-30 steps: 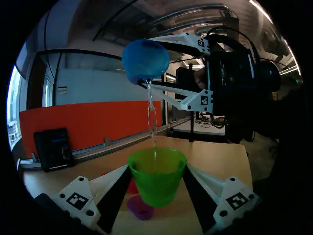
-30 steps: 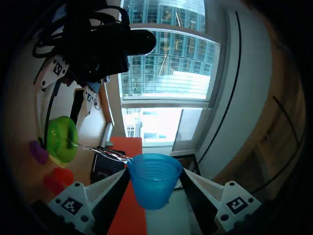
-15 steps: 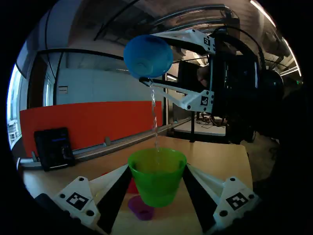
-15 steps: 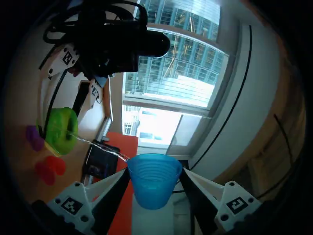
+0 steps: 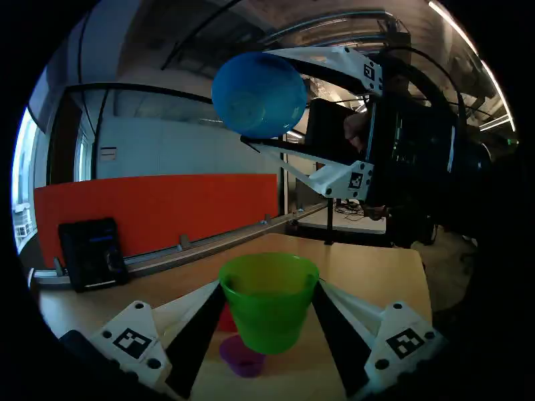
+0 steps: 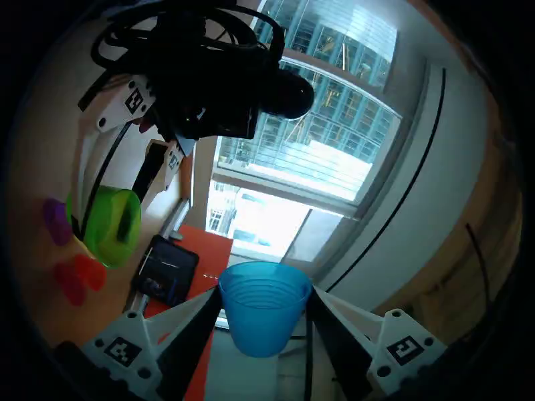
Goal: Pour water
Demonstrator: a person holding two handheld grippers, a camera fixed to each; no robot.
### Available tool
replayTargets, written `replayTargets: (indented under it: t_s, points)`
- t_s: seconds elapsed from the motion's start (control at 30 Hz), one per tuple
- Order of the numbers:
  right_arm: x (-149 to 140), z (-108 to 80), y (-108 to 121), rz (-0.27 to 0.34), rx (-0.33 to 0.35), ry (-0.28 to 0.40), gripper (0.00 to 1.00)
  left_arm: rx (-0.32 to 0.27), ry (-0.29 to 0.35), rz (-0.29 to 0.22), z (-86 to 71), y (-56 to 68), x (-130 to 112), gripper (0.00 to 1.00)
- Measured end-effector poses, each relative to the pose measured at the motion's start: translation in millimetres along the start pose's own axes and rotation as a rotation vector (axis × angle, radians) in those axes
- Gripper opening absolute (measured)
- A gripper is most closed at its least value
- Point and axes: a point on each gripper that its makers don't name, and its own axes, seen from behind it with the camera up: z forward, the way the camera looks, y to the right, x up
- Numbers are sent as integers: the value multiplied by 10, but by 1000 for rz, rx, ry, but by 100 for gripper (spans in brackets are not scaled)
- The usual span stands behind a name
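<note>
Wooden table [image 5: 374, 267]: pale top, rounded far corner. Purple piece [image 5: 242, 355]: small, lying on the table near its front edge; kind unclear. Red pieces [image 6: 87, 269]: two, close together on the table, near the purple one. Black tablet [image 5: 91, 254]: propped upright at the table's far left edge. Metal rail [image 5: 200, 242]: runs along the table's far edge. Orange panel [image 5: 154, 207]: stands behind the table, beyond the rail. Window [image 6: 301, 167]: large and bright, beyond the table's end, with buildings outside.
</note>
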Motion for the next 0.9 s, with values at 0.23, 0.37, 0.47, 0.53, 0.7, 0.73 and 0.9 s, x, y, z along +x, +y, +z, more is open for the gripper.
replayTargets:
  t_s: [0.23, 0.37, 0.47, 0.53, 0.7, 0.73, 0.9]
  points:
    - [-67, -49, -67, 167, 7, -10, 92, 3, 5, 3, -11, -5, 34, 85]
    - [-142, -103, -129, 338, 4, -25, 92, 4, 7, 9, -19, 0, 44, 86]
    - [-206, -145, -180, 492, 2, -42, 92, 6, 7, 13, -30, 0, 45, 86]
    - [-233, -175, -208, 606, 1, -52, 92, 7, 7, 14, -34, -1, 47, 86]
    - [-240, -231, -313, 874, 16, -73, 92, 13, 8, 17, -44, -19, 66, 86]
    - [-229, -241, -331, 927, 19, -75, 92, 15, 8, 18, -48, -23, 70, 86]
    - [-173, -284, -419, 1159, 37, -88, 92, 23, 7, 22, -67, -57, 68, 86]
